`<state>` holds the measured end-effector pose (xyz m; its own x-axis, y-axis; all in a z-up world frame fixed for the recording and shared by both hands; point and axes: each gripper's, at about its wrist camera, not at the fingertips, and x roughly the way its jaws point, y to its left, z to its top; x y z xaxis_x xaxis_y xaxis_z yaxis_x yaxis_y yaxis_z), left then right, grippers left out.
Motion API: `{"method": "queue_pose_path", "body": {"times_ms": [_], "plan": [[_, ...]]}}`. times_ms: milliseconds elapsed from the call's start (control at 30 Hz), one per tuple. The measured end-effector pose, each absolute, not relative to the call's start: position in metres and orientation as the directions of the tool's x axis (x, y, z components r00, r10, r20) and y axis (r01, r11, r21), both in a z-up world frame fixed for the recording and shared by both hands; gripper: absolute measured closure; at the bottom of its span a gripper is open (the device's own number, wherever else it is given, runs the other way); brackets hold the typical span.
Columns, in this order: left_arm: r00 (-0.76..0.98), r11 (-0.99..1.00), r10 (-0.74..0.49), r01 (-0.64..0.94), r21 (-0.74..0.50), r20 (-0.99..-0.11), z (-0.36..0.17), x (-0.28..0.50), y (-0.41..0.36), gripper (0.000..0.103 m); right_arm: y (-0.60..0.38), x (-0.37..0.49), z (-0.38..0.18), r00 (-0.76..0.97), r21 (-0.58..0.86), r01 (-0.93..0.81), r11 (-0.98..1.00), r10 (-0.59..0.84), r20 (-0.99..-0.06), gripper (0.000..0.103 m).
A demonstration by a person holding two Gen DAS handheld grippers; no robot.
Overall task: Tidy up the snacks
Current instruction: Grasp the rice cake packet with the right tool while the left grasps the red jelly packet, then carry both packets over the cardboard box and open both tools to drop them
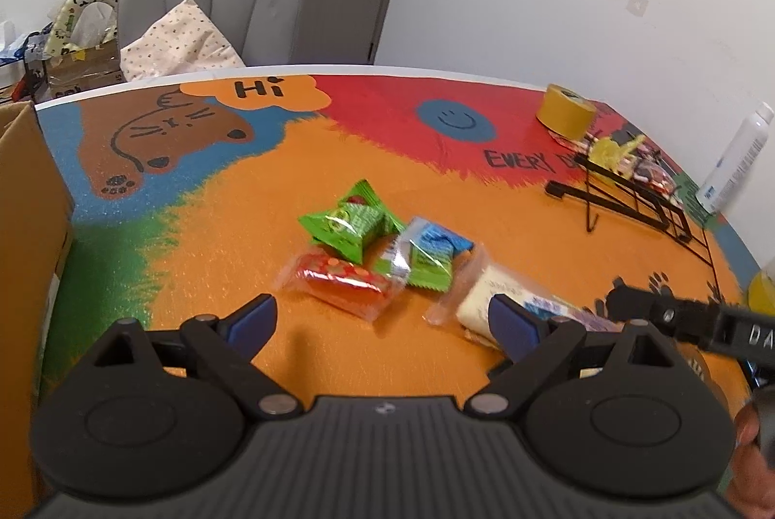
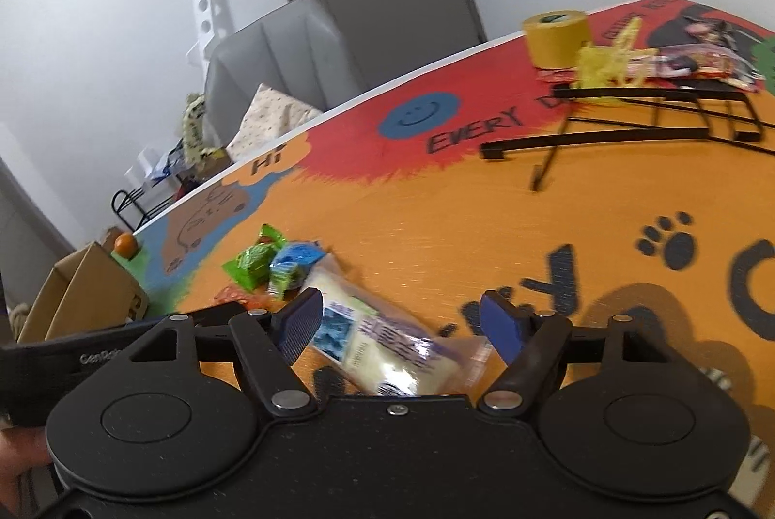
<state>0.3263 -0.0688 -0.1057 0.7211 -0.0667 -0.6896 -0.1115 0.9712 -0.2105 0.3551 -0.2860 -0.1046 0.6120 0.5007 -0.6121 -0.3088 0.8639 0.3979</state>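
Clear-wrapped snack packets are seen loose on the orange printed tabletop (image 1: 436, 199).
White wafer packet (image 2: 382, 344) is straddled, untouched, by the wide-spread right gripper (image 2: 402, 320); left gripper (image 1: 382, 320) is likewise held wide, empty.

The right tool (image 2: 401, 325) hangs with its blue-padded jaws spread on either side of a clear-wrapped pale snack pack with blue and purple print (image 2: 382, 344) lying on the colourful cartoon-printed table (image 2: 436, 218), pads not pressing it. Beyond lie a green crinkly packet (image 2: 254, 259) and a blue-and-green packet (image 2: 293, 264); a black wire rack (image 2: 644, 117) and yellow tape roll (image 2: 557, 34) stand far off
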Motion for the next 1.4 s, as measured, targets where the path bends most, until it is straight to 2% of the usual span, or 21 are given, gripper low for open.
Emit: {"method": "queue_pose_path", "body": {"times_ms": [167,267,633,733,800,933,967,1033,1100,1400], "plan": [[0.729,0.971,-0.043,-0.129,-0.199,-0.684,-0.113,0.338,-0.064,0.01,-0.279,0.359,-0.116,0.583,0.391,-0.296,0.872,0.489,-0.649,0.031],[0.713,0.973,-0.027,-0.142,-0.182,-0.701,-0.121,0.345,-0.063,0.01,-0.281,0.355,-0.124,0.56,0.404,-0.293,0.866,0.498,-0.661,0.037],[0.723,0.977,0.024,-0.163,-0.137,-0.69,-0.135,0.359,-0.065,0.012,-0.278,0.341,-0.122,0.554,0.375,-0.323,0.869,0.495,-0.67,0.038],[0.724,0.981,0.022,-0.15,-0.127,-0.69,-0.133,0.356,-0.068,0.025,-0.272,0.342,-0.122,0.563,0.355,-0.325,0.876,0.481,-0.671,0.038],[0.725,0.981,0.022,-0.147,-0.123,-0.688,-0.132,0.353,-0.068,0.038,-0.268,0.34,-0.122,0.571,0.33,-0.332,0.884,0.466,-0.676,0.038],[0.726,0.983,-0.001,-0.125,-0.134,-0.688,-0.131,0.346,-0.068,0.049,-0.263,0.334,-0.12,0.579,0.287,-0.328,0.9,0.431,-0.692,0.054],[0.725,0.983,-0.007,-0.121,-0.136,-0.688,-0.13,0.344,-0.068,0.051,-0.264,0.334,-0.119,0.569,0.303,-0.326,0.896,0.442,-0.694,0.064],[0.725,0.983,-0.02,-0.113,-0.148,-0.688,-0.13,0.339,-0.068,0.053,-0.266,0.332,-0.118,0.565,0.317,-0.317,0.894,0.446,-0.694,0.068],[0.724,0.982,-0.031,-0.108,-0.157,-0.689,-0.13,0.333,-0.068,0.055,-0.267,0.327,-0.117,0.569,0.327,-0.319,0.889,0.456,-0.685,0.077],[0.737,0.978,-0.059,-0.092,-0.186,-0.673,-0.117,0.302,-0.064,0.056,-0.266,0.306,-0.109,0.577,0.361,-0.321,0.876,0.483,-0.658,0.082]]}}
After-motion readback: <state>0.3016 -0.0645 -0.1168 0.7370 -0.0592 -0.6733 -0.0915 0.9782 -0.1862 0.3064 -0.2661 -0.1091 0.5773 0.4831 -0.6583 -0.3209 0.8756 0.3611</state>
